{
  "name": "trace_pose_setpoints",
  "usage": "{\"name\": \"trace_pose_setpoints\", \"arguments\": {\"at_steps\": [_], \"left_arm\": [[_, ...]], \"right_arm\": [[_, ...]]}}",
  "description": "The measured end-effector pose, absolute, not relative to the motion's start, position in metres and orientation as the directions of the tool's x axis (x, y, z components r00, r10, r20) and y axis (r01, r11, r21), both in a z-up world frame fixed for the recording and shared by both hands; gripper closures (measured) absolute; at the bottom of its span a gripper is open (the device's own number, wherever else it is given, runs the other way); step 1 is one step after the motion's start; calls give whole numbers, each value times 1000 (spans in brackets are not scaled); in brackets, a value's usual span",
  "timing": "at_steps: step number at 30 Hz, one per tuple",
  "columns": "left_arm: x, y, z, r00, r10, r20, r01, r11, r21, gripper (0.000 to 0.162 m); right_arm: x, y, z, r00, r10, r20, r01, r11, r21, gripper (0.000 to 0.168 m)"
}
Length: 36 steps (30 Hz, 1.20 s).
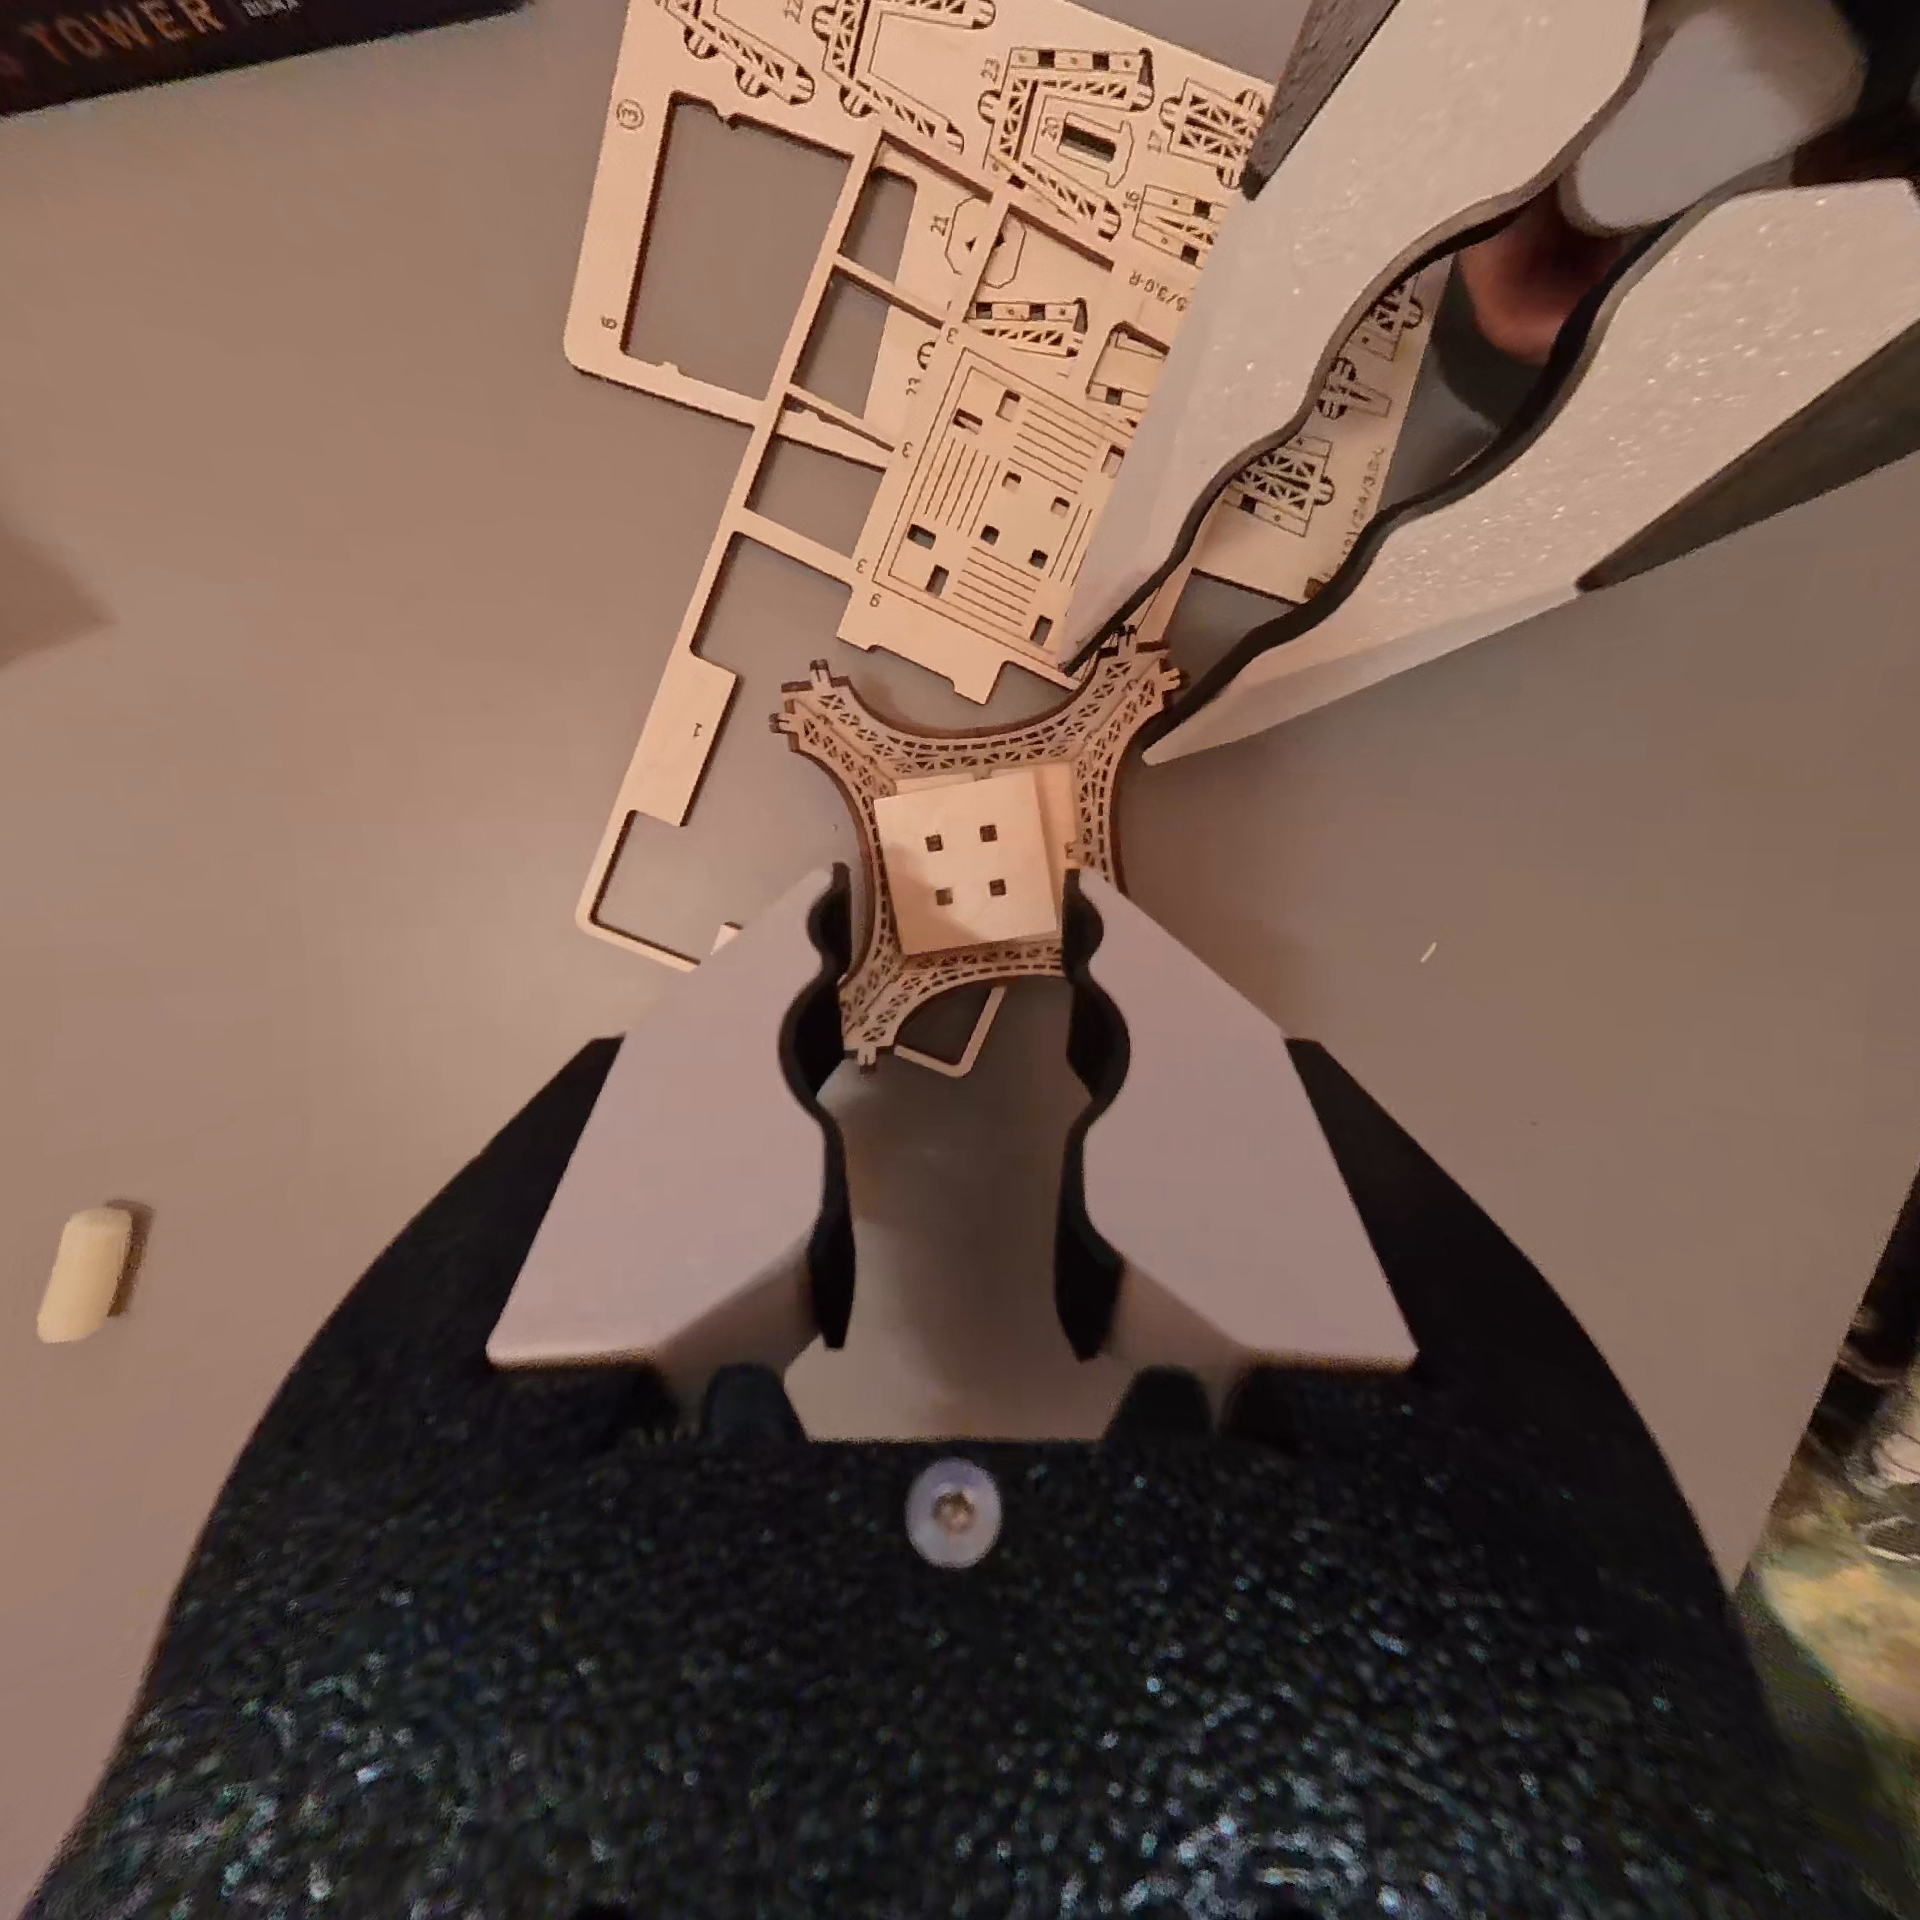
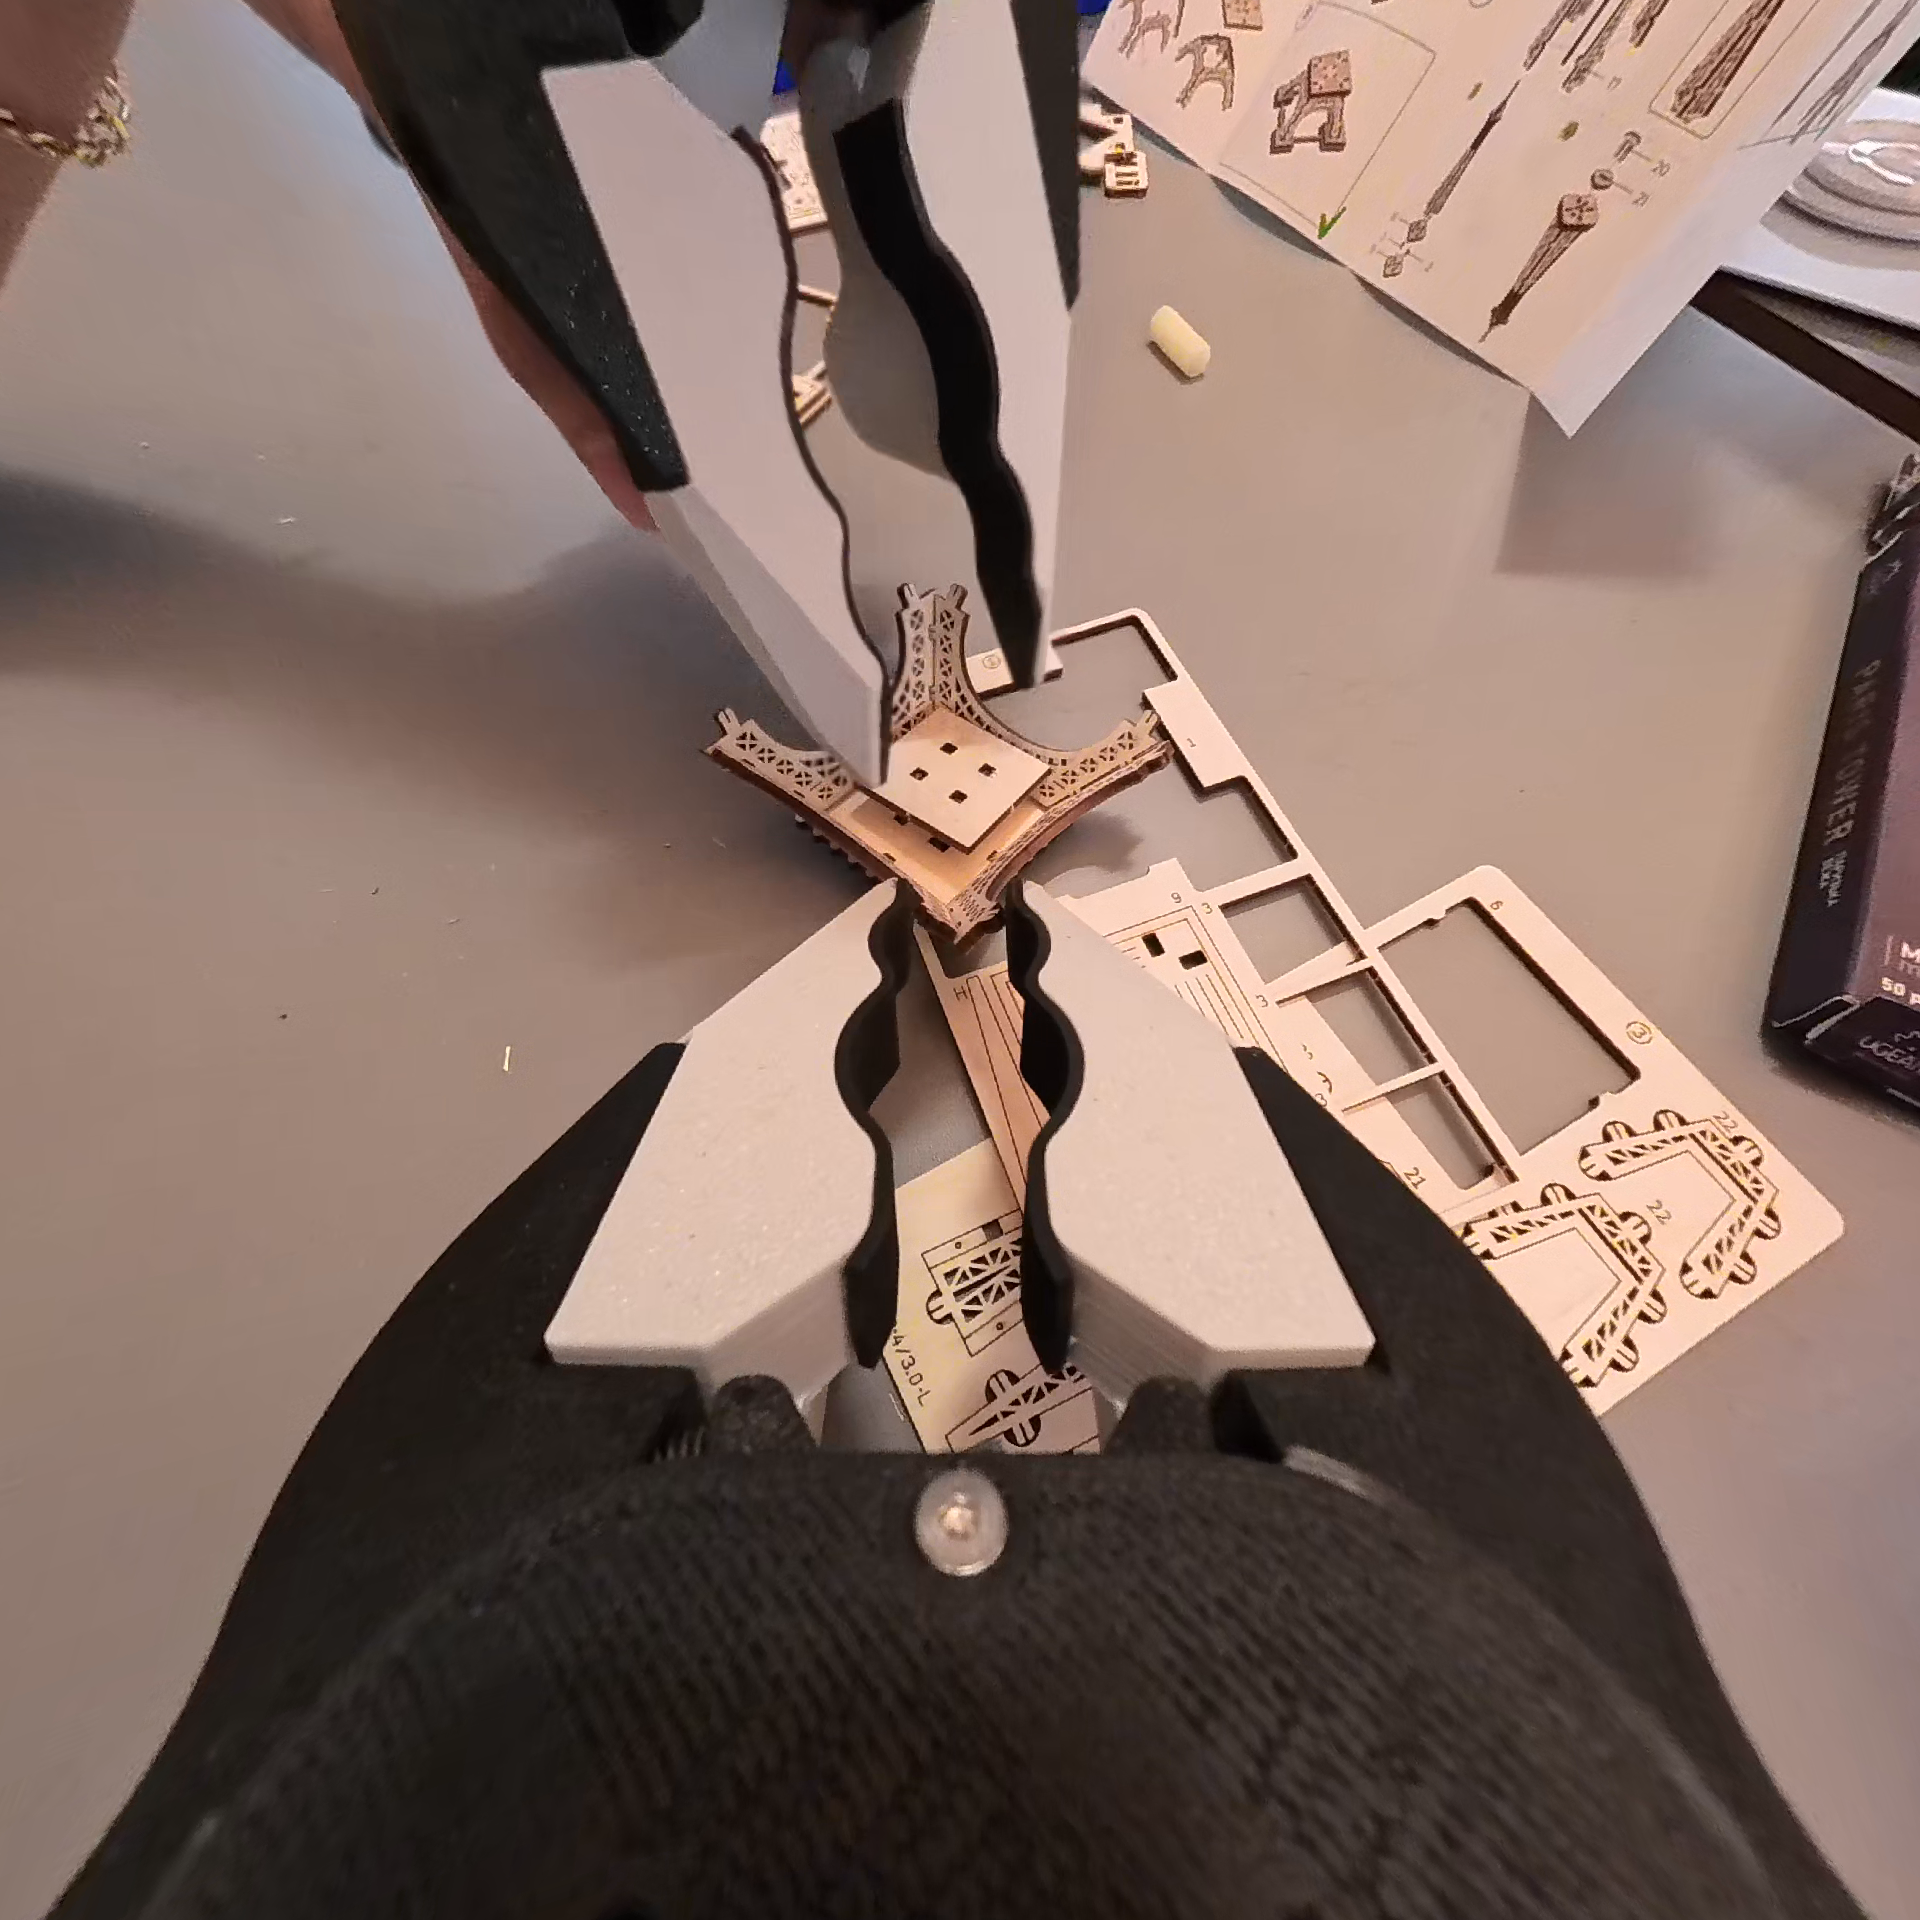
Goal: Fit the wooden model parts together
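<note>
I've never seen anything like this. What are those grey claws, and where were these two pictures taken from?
No robot: a person holds two two-finger tools, each with a camera looking along its fingers. One picture comes from the left tool, one from the right tool. On the grey table lie a cut wooden sheet, a cream peg, instructions and a dark box. Each tool's fingers straddle a leg of the wooden tower base; whether they pinch is unclear.

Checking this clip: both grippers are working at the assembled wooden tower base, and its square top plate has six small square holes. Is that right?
Not quite. The square top plate of the wooden tower base has four small square holes, not six; the left wrist view shows them clearly, two by two. The rest holds: the left gripper and the right gripper both sit at the base.
</note>
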<state>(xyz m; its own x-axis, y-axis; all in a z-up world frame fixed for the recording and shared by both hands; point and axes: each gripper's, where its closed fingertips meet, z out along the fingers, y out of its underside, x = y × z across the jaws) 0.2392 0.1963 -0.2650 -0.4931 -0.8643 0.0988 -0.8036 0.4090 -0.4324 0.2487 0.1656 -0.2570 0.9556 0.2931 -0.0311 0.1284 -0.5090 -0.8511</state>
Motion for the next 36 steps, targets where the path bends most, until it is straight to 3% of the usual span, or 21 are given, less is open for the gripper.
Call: {"name": "trace_pose_setpoints", "arguments": {"at_steps": [5, 13, 26, 28, 36], "left_arm": [[235, 193, -272, -465, -873, 145, -843, 387, -373, 120], [237, 195, -279, -442, -889, 118, -864, 387, -322, 126], [234, 194, -276, -381, -876, 296, -895, 269, -356, 123], [234, 195, -278, -380, -882, 280, -896, 276, -348, 116], [238, 202, -273, -373, -916, 145, -888, 307, -343, 116]], "right_arm": [[248, 166, -257, 955, 295, -27, 133, -510, -850, 154], [248, 166, -257, 954, 297, -33, 129, -511, -850, 154], [249, 166, -258, 956, 290, -49, 114, -518, -848, 154], [250, 166, -258, 957, 287, -49, 112, -521, -846, 154], [250, 166, -258, 957, 286, -50, 112, -521, -847, 154]]}}
